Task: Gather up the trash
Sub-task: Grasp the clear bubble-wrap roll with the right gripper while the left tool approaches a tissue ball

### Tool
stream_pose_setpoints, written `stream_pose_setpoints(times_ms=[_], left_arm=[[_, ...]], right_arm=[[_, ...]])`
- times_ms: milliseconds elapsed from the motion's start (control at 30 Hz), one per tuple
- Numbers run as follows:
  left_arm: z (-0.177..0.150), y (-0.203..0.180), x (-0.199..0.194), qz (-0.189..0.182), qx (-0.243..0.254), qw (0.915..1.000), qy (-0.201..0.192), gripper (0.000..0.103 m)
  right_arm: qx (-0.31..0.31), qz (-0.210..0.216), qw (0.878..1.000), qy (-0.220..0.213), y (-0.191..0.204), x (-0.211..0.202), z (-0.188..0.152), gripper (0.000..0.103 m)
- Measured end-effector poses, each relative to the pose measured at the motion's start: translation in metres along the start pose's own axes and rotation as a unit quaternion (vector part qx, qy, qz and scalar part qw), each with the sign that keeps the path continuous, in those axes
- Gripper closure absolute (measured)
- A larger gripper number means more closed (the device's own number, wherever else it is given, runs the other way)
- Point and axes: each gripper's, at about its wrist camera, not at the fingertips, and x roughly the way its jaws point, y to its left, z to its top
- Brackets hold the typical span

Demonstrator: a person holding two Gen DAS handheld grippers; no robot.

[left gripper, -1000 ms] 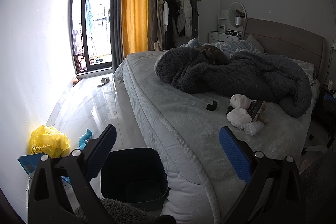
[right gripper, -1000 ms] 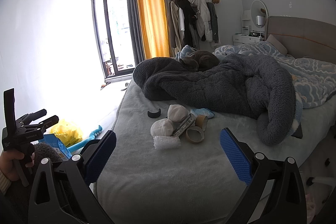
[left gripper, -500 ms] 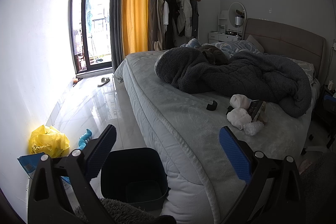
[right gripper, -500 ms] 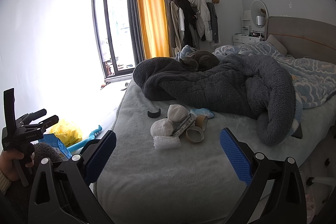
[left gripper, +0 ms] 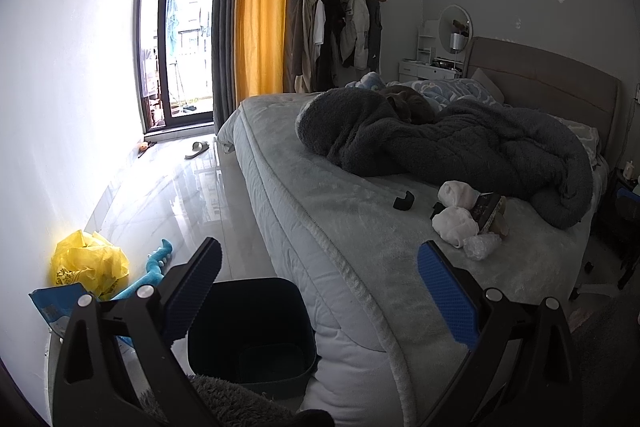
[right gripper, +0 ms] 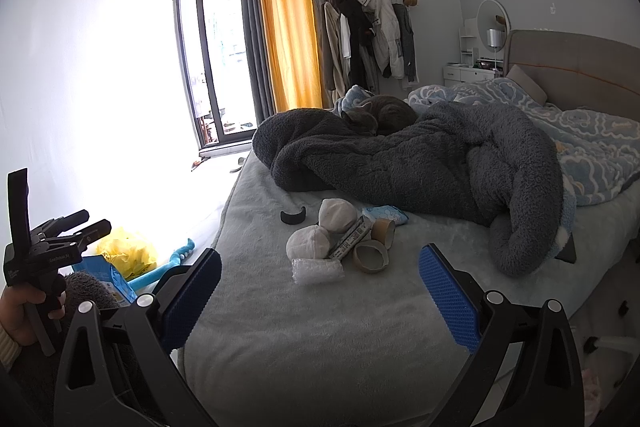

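Observation:
A heap of trash lies on the grey bed [right gripper: 280, 339]: two white paper wads [right gripper: 308, 242], a clear bubble-wrap piece [right gripper: 318, 271], a printed wrapper [right gripper: 349, 241], two cardboard tape rolls [right gripper: 371, 255], a blue packet [right gripper: 386, 214] and a black curved clip [right gripper: 293, 215]. The heap also shows in the left wrist view [left gripper: 460, 223]. A dark bin [left gripper: 248, 327] stands on the floor beside the bed. My left gripper [left gripper: 318, 291] is open and empty above the bin and bed edge. My right gripper [right gripper: 320, 297] is open and empty, short of the heap.
A dark fleece blanket [right gripper: 400, 163] with a grey cat [right gripper: 380, 115] on it lies behind the heap. A yellow bag [left gripper: 88, 263], a blue toy [left gripper: 154, 267] and a blue packet lie on the floor by the wall. The left gripper shows at the right wrist view's left edge [right gripper: 40, 251].

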Motion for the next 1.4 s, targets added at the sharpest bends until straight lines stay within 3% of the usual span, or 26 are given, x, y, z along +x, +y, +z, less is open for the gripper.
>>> stream_pose_setpoints(times_ms=[267, 500, 700, 933, 1200, 1400], left_arm=[[0.008, -0.004, 0.005, -0.001, 0.007, 0.9999, 0.011, 0.003], [0.014, -0.013, 0.024, -0.04, 0.028, 0.9986, 0.019, 0.004], [0.015, -0.02, 0.057, -0.08, 0.046, 0.995, 0.038, 0.004], [0.015, -0.019, 0.096, -0.153, 0.049, 0.9856, 0.054, 0.007], [0.02, -0.023, 0.129, -0.18, 0.061, 0.9779, 0.086, 0.016], [0.021, -0.032, 0.159, -0.225, 0.045, 0.965, 0.128, 0.019]], right_arm=[[-0.007, -0.017, 0.999, 0.03, 0.0, 0.009, 0.0, 0.003], [0.032, 0.009, 0.999, 0.043, -0.01, 0.023, 0.002, 0.003], [0.015, 0.037, 0.996, 0.074, 0.006, 0.056, -0.008, 0.003], [0.022, 0.039, 0.993, 0.108, 0.012, 0.1, -0.022, 0.003], [0.04, 0.03, 0.989, 0.137, -0.003, 0.141, -0.033, 0.005], [0.024, 0.036, 0.987, 0.157, 0.003, 0.171, -0.041, 0.009]])
